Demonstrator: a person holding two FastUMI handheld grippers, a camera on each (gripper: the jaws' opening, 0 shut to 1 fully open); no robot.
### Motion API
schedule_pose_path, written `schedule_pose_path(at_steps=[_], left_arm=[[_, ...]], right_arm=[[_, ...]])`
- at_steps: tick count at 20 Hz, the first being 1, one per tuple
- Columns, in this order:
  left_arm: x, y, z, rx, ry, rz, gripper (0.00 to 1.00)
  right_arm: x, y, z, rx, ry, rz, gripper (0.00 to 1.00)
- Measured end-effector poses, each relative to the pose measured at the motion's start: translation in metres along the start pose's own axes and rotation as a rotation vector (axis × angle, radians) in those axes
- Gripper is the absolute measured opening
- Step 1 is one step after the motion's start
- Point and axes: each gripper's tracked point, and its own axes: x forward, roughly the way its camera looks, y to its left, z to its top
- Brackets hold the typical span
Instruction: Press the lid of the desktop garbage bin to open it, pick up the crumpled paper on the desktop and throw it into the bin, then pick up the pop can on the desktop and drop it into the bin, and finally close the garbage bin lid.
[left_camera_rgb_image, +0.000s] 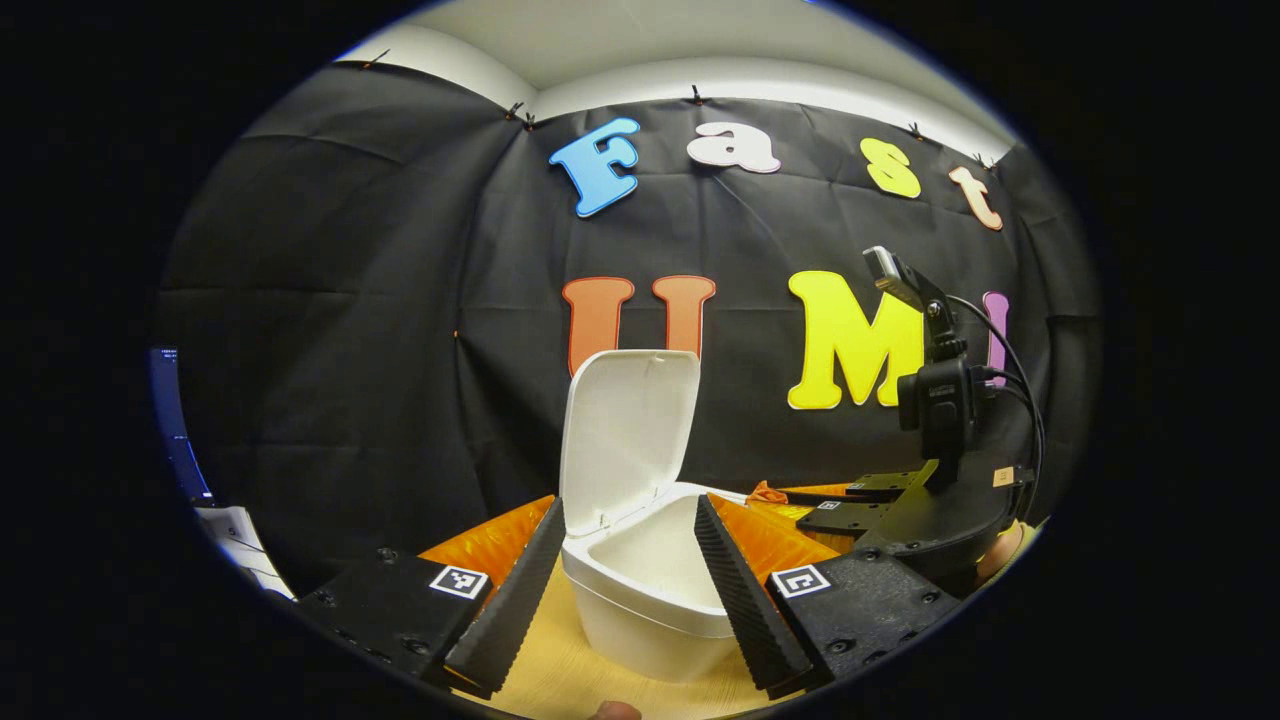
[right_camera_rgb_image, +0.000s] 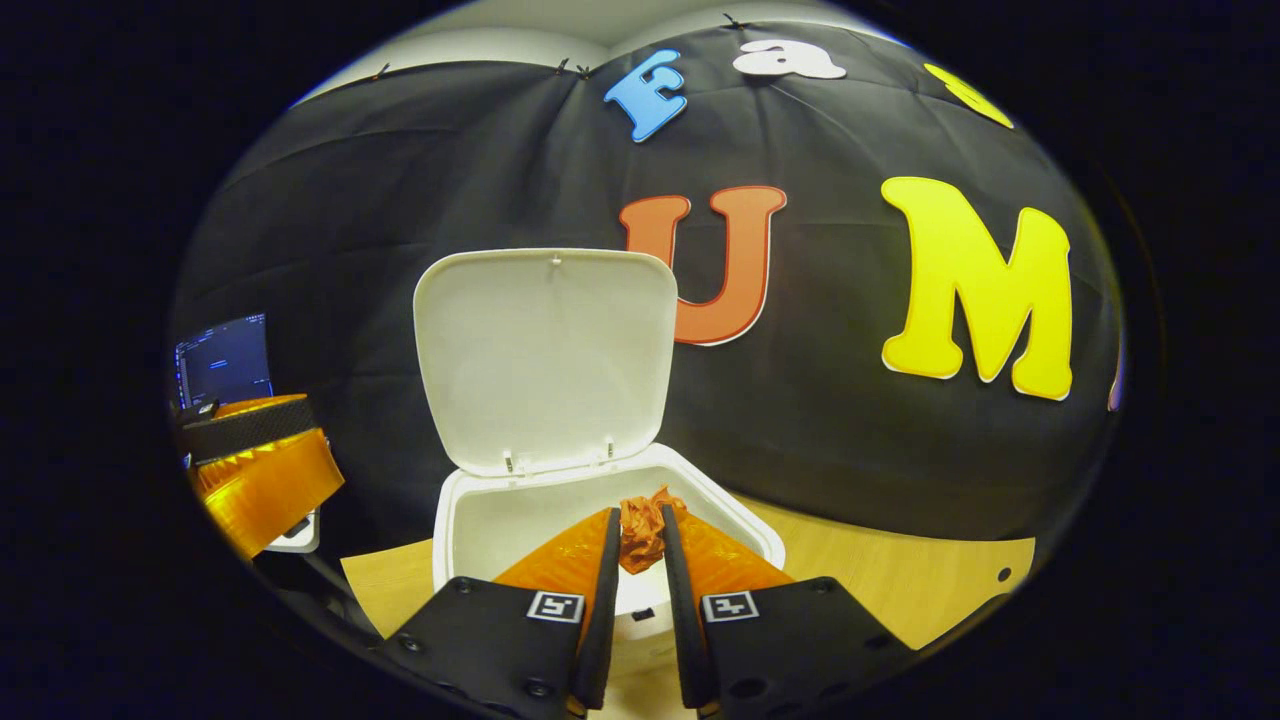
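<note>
Right gripper view puts the right gripper (right_camera_rgb_image: 640, 545) just above the open garbage bin (right_camera_rgb_image: 470, 520), its two fingers (right_camera_rgb_image: 605, 570) drawn close together and pinching the crumpled paper (right_camera_rgb_image: 642, 530) between their tips. The paper is an orange wad, bunched and taller than it is wide, and it hangs over the bin's mouth near the front rim; its lower end is hidden between the fingers. The bin's inside is mostly covered by the gripper, and I cannot tell what lies at the bottom (one small dark mark shows on the pale floor between the fingers). The lid (right_camera_rgb_image: 545, 355) stands upright on its hinges at the back edge, its inner face turned toward the camera. At the left margin part of the left gripper (right_camera_rgb_image: 255, 465) shows, cut off by the edge of view, with a lit screen (right_camera_rgb_image: 225, 360) behind it.

Left gripper view has the left gripper (left_camera_rgb_image: 625, 560) held low over the bench (left_camera_rgb_image: 560, 670), its fingers (left_camera_rgb_image: 745, 590) spread wide with nothing between them but a view of the bin (left_camera_rgb_image: 650, 600) farther on. Here the lid (left_camera_rgb_image: 625, 435) again stands upright, seen slightly from the side. To the right the right gripper (left_camera_rgb_image: 800, 497) reaches in over the bin's far rim, a camera (left_camera_rgb_image: 940, 405) and cables mounted on its body; a scrap of the orange paper (left_camera_rgb_image: 767, 492) peeks out at its tips, the rest hidden. Part of a hand (left_camera_rgb_image: 1005, 545) shows behind that gripper's body. A fingertip (left_camera_rgb_image: 612, 711) is cut off at the bottom edge.
</note>
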Motion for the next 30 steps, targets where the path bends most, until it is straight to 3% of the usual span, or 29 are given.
schedule_pose_path(at_steps=[2,3,7,17,30], left_arm=[[-0.001,0.0,-0.001,-0.003,0.002,0.004,0.87],[-0.002,0.0,-0.002,-0.003,0.003,0.006,0.87],[-0.002,0.001,-0.002,-0.002,0.004,0.016,0.88],[0.006,-0.025,-0.009,-0.03,0.033,-0.023,0.87],[0.01,-0.165,-0.036,-0.056,0.093,-0.284,0.87]], right_arm=[[0.001,0.005,-0.003,0.01,0.014,0.026,0.46],[0.0,0.005,-0.004,0.006,0.015,0.028,0.64],[-0.003,0.006,0.0,-0.006,-0.001,0.027,0.83],[-0.054,-0.039,0.019,-0.038,-0.091,-0.12,0.89],[-0.189,-0.163,0.021,0.012,-0.175,-0.416,0.92]])
